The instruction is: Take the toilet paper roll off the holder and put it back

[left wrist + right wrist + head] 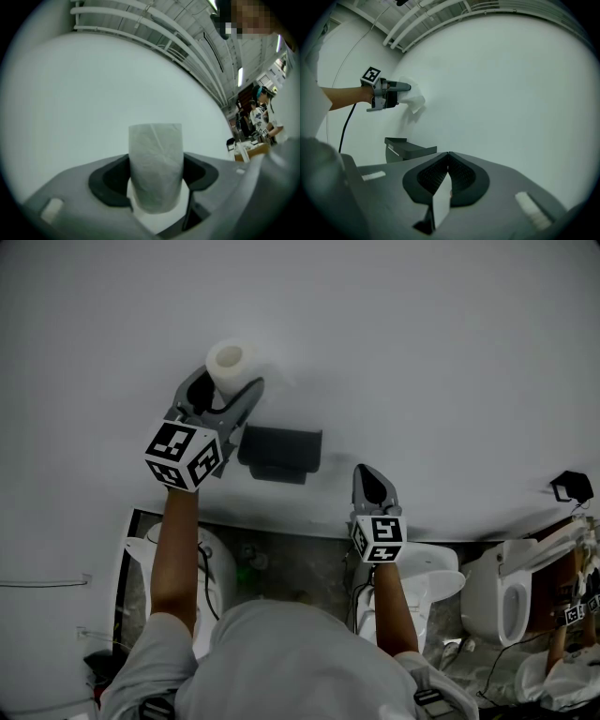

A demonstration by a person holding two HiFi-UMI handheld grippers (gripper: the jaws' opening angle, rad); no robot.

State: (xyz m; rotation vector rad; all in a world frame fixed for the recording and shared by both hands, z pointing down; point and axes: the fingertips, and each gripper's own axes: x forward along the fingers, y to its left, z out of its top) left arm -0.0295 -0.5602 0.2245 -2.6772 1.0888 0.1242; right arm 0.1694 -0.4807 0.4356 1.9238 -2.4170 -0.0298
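Observation:
My left gripper (pixel 228 382) is shut on the white toilet paper roll (pixel 229 362) and holds it up against the white wall, above and left of the dark grey holder (pixel 279 454). In the left gripper view the roll (pixel 155 164) stands upright between the dark pads (pixel 107 183), its side pressed on both flanks. My right gripper (pixel 373 486) hangs lower right of the holder, shut with nothing in it; its ribbed pads (pixel 461 174) meet in the right gripper view. That view also shows the holder (pixel 405 149) and the roll (pixel 416 101) away at the left.
White toilets (pixel 511 592) stand on the floor below the wall, one more (pixel 214 568) under my left arm. A black cable (pixel 347 126) trails from the left gripper. People (pixel 260 112) stand far off to the right in the left gripper view.

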